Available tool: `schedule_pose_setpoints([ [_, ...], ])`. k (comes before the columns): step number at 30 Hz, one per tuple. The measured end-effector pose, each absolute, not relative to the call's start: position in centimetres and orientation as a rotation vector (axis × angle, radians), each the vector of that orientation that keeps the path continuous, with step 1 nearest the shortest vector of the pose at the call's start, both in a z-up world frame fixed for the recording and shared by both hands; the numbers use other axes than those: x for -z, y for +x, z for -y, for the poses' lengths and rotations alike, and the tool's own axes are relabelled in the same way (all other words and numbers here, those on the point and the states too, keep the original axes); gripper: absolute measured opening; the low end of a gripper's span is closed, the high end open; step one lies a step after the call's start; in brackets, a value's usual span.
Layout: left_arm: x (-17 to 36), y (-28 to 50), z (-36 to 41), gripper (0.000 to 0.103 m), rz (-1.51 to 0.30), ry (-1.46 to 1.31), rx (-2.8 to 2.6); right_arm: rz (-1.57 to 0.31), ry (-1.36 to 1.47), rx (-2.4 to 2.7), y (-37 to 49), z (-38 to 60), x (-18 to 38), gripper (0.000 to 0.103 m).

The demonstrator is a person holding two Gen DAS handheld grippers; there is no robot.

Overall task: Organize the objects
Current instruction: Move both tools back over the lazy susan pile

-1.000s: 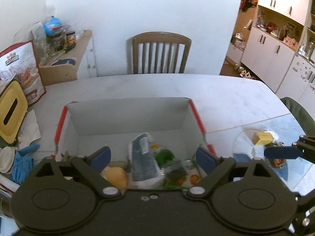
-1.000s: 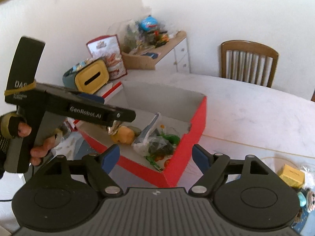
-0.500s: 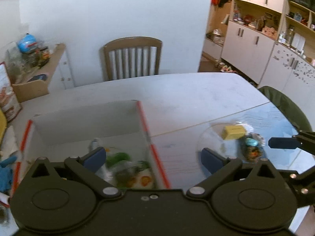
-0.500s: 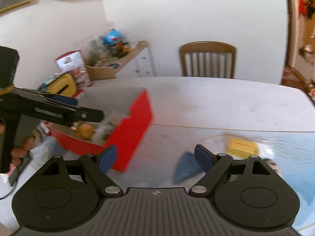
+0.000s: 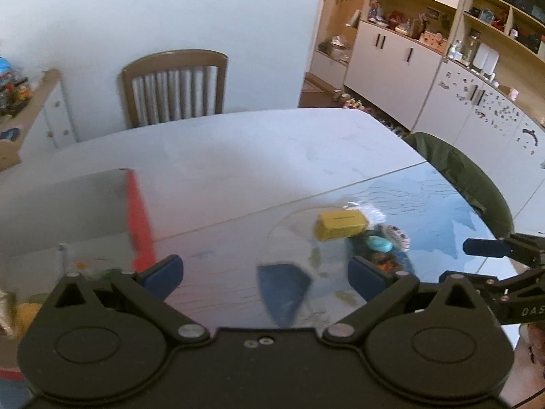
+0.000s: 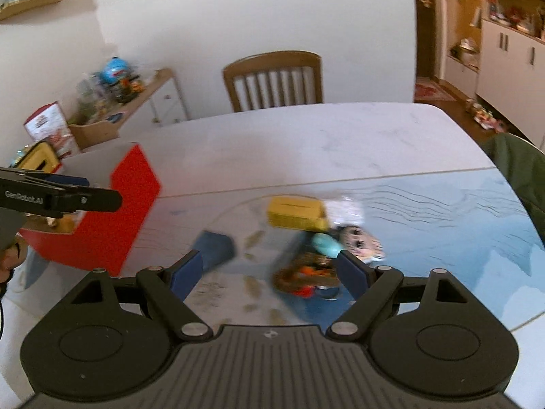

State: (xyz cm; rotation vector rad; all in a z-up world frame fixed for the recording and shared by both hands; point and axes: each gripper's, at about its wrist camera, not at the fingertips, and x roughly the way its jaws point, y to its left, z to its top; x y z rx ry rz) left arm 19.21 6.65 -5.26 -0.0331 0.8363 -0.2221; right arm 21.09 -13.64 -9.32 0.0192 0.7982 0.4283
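A heap of small objects lies on the blue mat: a yellow box (image 6: 295, 214), a turquoise piece (image 6: 325, 243), a doll face (image 6: 359, 242) and an orange-brown packet (image 6: 306, 274). The left wrist view shows the same yellow box (image 5: 341, 224) and turquoise piece (image 5: 379, 243). My right gripper (image 6: 270, 272) is open just in front of the heap, empty. My left gripper (image 5: 265, 274) is open and empty, over the mat left of the heap. The red-walled cardboard box (image 6: 119, 208) stands at the left, and its red wall (image 5: 139, 228) shows in the left wrist view.
A wooden chair (image 6: 272, 80) stands behind the white table (image 6: 306, 143). A side cabinet with clutter (image 6: 119, 102) is at the left, and a green-covered chair (image 5: 460, 184) at the right. White kitchen cupboards (image 5: 408, 64) fill the far right.
Both grippers swung right, away from the red-walled box and toward the heap on the blue mat. Both stayed open and empty.
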Motion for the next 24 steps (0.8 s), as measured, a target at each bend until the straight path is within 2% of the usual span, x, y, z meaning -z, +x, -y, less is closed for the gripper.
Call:
schedule_pose_setpoints([
  [15,9.1,26.5,0.4,0.102,-0.92,-0.075,0.24,-0.848,0.037,-0.337,26.3,19.1,13.1,0.086],
  [24,11.8,30.8,4.2,0.102,-0.957,-0.011,0.218,-0.885,0.069,-0.334,29.9,19.9,15.5,0.086],
])
